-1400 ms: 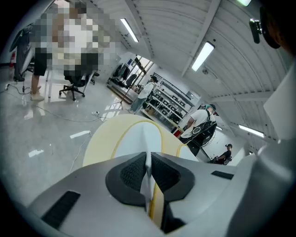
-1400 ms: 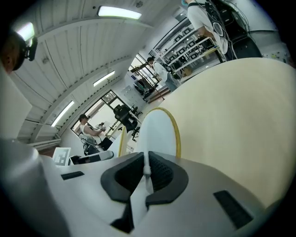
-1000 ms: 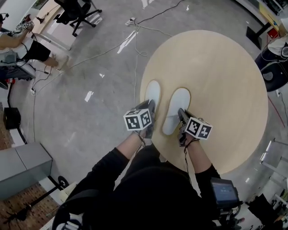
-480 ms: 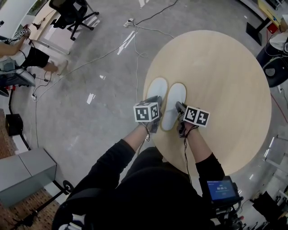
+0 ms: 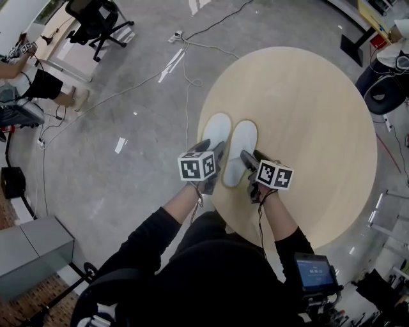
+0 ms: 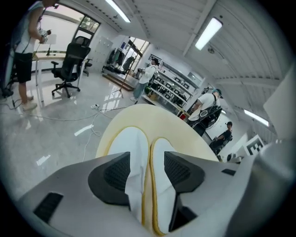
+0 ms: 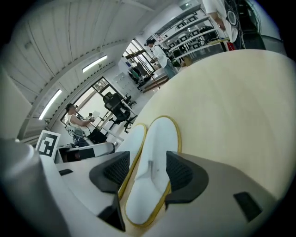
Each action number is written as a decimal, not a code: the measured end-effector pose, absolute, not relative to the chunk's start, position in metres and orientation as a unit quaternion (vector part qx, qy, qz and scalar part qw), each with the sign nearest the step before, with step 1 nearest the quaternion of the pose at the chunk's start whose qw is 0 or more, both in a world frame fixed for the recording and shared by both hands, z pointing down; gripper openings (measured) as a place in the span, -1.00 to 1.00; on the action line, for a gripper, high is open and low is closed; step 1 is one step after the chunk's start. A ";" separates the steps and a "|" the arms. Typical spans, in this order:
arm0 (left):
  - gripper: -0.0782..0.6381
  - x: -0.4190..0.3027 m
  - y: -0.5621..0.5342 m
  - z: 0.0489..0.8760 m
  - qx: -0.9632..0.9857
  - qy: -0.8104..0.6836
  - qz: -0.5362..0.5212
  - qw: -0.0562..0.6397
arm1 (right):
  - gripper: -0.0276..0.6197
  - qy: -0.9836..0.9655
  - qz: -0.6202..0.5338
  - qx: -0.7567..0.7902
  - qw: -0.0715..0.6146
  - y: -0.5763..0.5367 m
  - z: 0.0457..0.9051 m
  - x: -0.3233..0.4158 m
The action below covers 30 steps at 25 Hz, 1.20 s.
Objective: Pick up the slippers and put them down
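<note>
Nearest the camera, the wearer's black sleeves (image 5: 160, 230) reach forward, and a small lit screen (image 5: 313, 271) sits by the right hip. The left gripper (image 5: 217, 152) has released. Its jaws have just been opening and now stand wide apart. The heel end of the left slipper (image 5: 216, 129) and the seam where the two slippers meet show between the dark ribbed pads (image 6: 116, 172), which press on nothing. The right gripper (image 5: 246, 158) has likewise let go, its jaws having just been opening. They straddle the heel of the right slipper (image 5: 241, 150), one pad on each side and neither clamped on it. Both slippers are white with a yellow rim and lie flat, side by side, toes pointing away from the wearer. Their inner edges touch or all but touch. They rest on the round wooden table (image 5: 319, 108), close to its edge on the wearer's near left side. Beyond the table spreads a grey polished floor (image 5: 128, 166) crossed by loose cables (image 5: 185, 83). Farther off stand a black office chair (image 5: 96, 16) beside a desk (image 5: 70, 45) and a person (image 5: 38, 80) at the far left. The left gripper view also shows shelves (image 6: 171, 90) with several people (image 6: 206, 106) standing near them.
</note>
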State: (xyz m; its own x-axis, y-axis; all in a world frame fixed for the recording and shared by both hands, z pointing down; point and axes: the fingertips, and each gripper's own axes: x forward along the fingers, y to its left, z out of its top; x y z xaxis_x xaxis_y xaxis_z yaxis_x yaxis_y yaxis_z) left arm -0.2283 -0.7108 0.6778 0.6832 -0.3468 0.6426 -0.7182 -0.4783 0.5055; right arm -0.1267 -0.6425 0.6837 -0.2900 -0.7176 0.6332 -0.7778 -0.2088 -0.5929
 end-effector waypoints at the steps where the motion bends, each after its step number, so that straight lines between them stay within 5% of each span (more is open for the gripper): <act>1: -0.17 -0.234 -0.711 0.673 0.823 -0.328 0.220 0.408 | -0.18 -0.628 0.501 0.595 0.021 -0.638 0.681 -0.127; 11: -0.17 -0.253 -0.618 0.587 0.844 -0.297 0.118 0.430 | -0.20 -0.640 0.507 0.572 -0.082 -0.543 0.621 -0.152; 15: -0.17 -0.241 -0.549 0.551 0.872 -0.231 0.117 0.416 | -0.86 -0.653 0.485 0.564 -0.143 -0.495 0.576 -0.158; 18: -0.17 -0.222 -0.495 0.531 0.888 -0.177 0.122 0.406 | -0.87 -0.662 0.475 0.550 -0.184 -0.451 0.545 -0.151; 30: -0.18 -0.172 -0.316 0.460 0.920 -0.065 0.089 0.377 | -0.87 -0.698 0.311 0.623 -0.168 -0.266 0.464 -0.130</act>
